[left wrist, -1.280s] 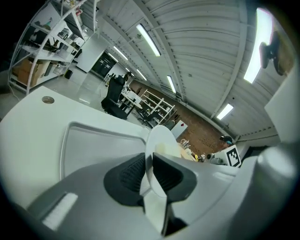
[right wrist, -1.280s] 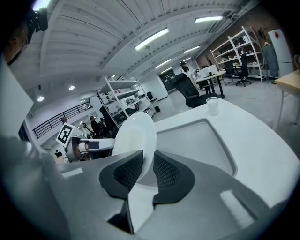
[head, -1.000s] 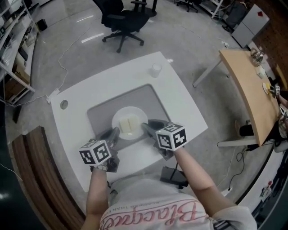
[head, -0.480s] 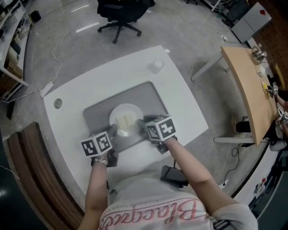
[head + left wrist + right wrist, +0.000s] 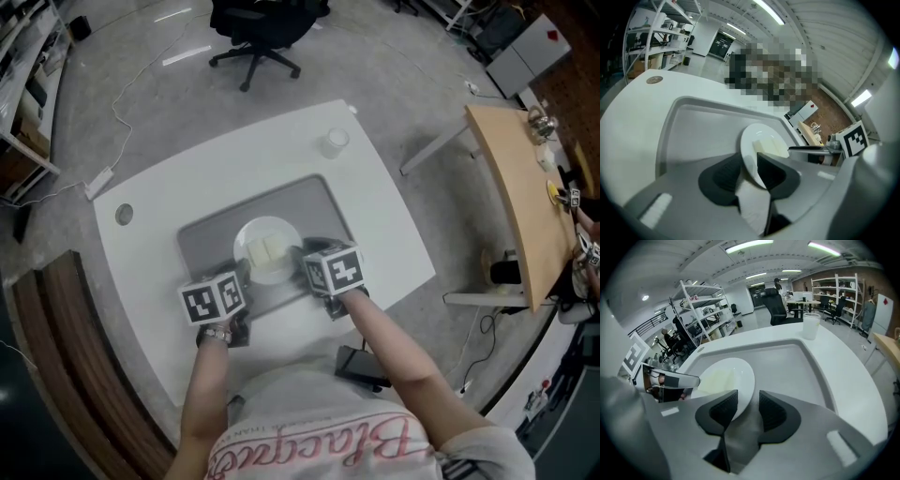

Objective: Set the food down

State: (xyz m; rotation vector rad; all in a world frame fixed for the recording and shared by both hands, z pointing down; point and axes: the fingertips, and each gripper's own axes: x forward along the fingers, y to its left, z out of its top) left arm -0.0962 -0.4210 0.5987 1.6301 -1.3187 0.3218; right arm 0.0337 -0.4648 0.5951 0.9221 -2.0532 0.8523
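A white plate (image 5: 272,225) with two pale slabs of food (image 5: 265,249) lies on a grey mat (image 5: 300,202). My left gripper (image 5: 242,274) is at the plate's near-left rim and my right gripper (image 5: 302,255) at its near-right rim. In the left gripper view the plate (image 5: 757,138) runs between the opening jaws of the left gripper (image 5: 747,166), food (image 5: 771,147) beyond. In the right gripper view the plate (image 5: 729,373) lies by the left pad of the right gripper (image 5: 747,406). A clear gap separates it from the other pad, and those jaws are opening too.
The mat sits on a white table (image 5: 187,178) with a white cup (image 5: 335,142) at its far right corner. A black office chair (image 5: 262,28) stands beyond. A wooden desk (image 5: 511,178) is to the right, and a dark box (image 5: 361,366) lies on the floor by the person.
Both grippers have stayed at the plate's near rim, and the left one has drawn a little closer to it. The plate stays on the mat.
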